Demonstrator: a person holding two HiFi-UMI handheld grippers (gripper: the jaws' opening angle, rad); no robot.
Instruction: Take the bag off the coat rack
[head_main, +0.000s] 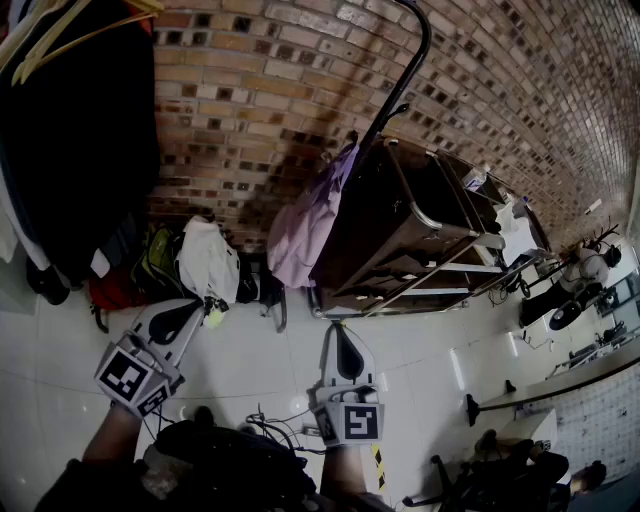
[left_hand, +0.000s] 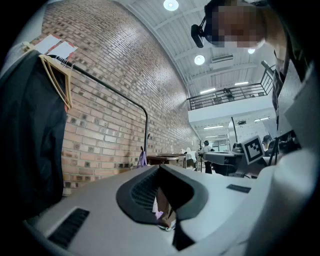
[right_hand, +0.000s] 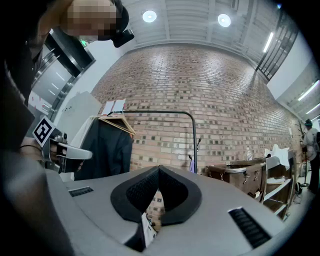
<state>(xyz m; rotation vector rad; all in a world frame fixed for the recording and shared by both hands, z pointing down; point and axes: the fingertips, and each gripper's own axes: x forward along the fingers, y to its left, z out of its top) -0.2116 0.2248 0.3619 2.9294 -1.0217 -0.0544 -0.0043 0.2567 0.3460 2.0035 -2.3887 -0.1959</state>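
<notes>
A lavender cloth bag (head_main: 305, 222) hangs from a hook low on the black coat rack pole (head_main: 400, 90), against the brick wall. It shows as a small purple patch in the left gripper view (left_hand: 142, 159) and the right gripper view (right_hand: 191, 165). My left gripper (head_main: 208, 303) is shut, low and to the left of the bag, close to a white bag on the floor. My right gripper (head_main: 343, 330) is shut with nothing in it, below the lavender bag and well short of it. Both sets of tips meet in their own views (left_hand: 159, 167) (right_hand: 159, 168).
A dark coat (head_main: 70, 130) on wooden hangers fills the rack's left end. A white bag (head_main: 208, 262) and a green backpack (head_main: 155, 258) lie on the floor under it. A brown metal-framed cart (head_main: 410, 235) stands right of the pole. Cables (head_main: 270, 425) lie near my feet.
</notes>
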